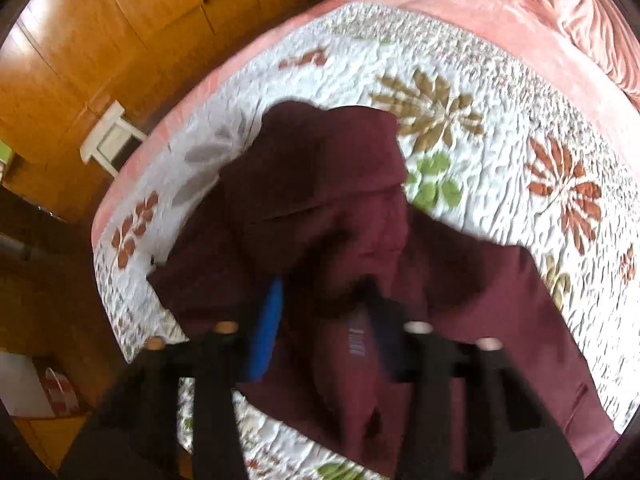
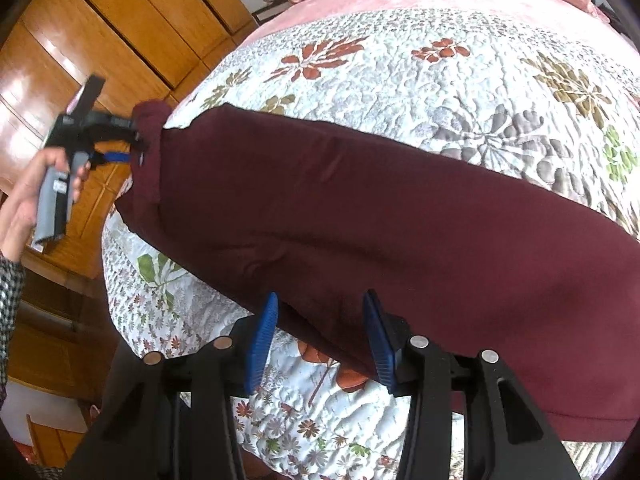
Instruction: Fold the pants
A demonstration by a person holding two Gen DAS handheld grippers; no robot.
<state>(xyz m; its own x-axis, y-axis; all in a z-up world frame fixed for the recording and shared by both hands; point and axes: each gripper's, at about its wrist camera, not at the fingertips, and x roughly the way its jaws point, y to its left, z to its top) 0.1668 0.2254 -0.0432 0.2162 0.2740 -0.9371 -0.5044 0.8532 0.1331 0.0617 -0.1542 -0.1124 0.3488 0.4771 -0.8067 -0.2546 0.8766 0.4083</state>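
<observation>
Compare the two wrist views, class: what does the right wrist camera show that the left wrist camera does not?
Only the right wrist view shows the left hand holding the left gripper, shut on the pants' end, and the right gripper standing open at the near edge. Only the left wrist view shows cloth bunched over the left gripper's fingers and a white stool. Both show maroon pants on the floral quilt, and the wooden wardrobe.

Black hand-held gripper frames, blue ribbed pads, silver pivot bolts, checked sleeve
</observation>
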